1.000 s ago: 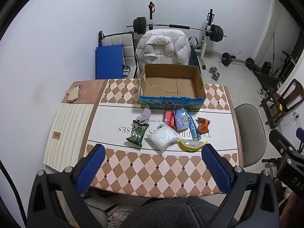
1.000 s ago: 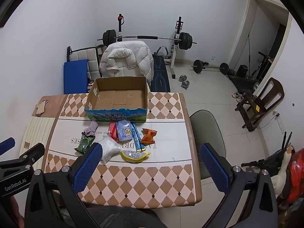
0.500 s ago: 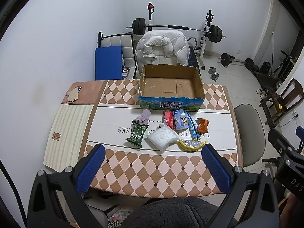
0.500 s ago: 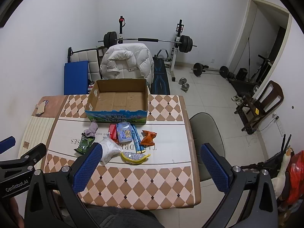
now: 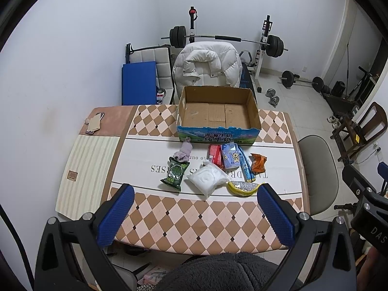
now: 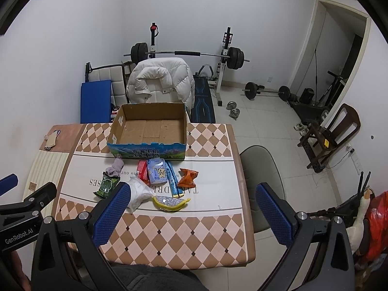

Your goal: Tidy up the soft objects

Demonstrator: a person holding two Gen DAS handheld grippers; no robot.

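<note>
An open empty cardboard box [image 5: 218, 114] [image 6: 149, 127] stands at the table's far side. In front of it lie several soft items: a purple sock [image 5: 184, 150], a green packet [image 5: 175, 174], a white pouch [image 5: 208, 179], a red packet [image 5: 214, 154], a blue bear packet [image 5: 231, 156], a blue bar [image 5: 245, 166], an orange packet [image 5: 258, 162] and a yellow-silver packet [image 5: 243, 188]. They also show in the right wrist view, such as the white pouch [image 6: 138, 192]. My left gripper [image 5: 194, 214] and right gripper [image 6: 191, 212] are both open and empty, held above the table's near edge.
The checkered table [image 5: 194, 220] has a cloth and phone [image 5: 94, 123] at its far left corner. A chair with a white jacket [image 5: 207, 66] stands behind the box, a grey chair [image 6: 262, 177] at the table's right. Weights lie on the floor beyond.
Both views have drifted slightly back and up from the table. The objects have not moved and both grippers stay open.
</note>
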